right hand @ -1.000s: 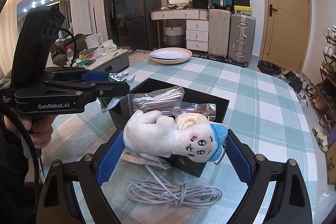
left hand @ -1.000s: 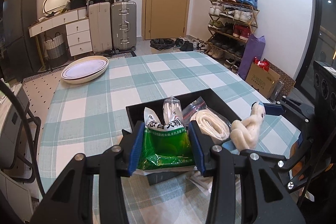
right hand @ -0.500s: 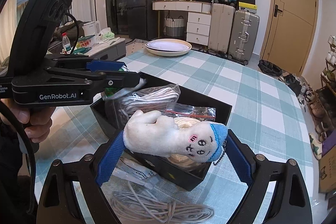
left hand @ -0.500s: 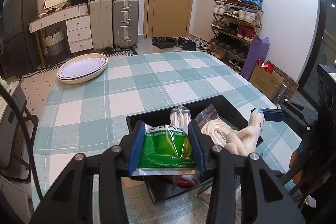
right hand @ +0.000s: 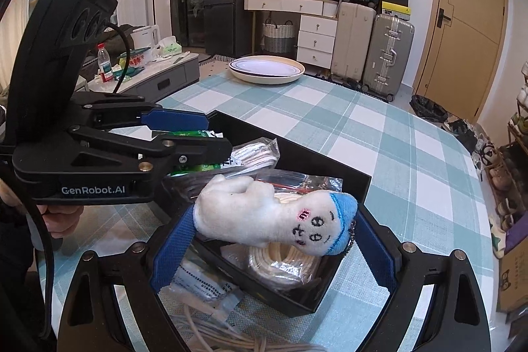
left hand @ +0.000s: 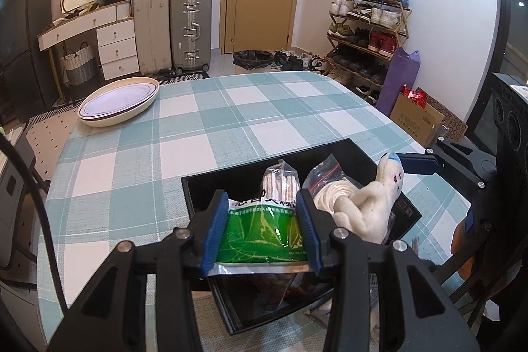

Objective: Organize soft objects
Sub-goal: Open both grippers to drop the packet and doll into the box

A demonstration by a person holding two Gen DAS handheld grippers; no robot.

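Observation:
My left gripper is shut on a green and white packet, held over the near end of a black box on the checked table. Across its width, my right gripper is shut on a white plush toy with a blue cap, which hangs over the same black box. In the left wrist view the plush toy sits at the box's right side. Inside lie a bagged coil of white rope and a bagged bundle of cord.
A stack of cream plates stands at the table's far left corner. Loose grey cord and a printed bag lie on the table in front of the box. A person's hand holds the left gripper.
Both grippers moved forward and down over the black box, carrying the packet and the plush toy. The loose cord has slid toward the bottom of the right wrist view.

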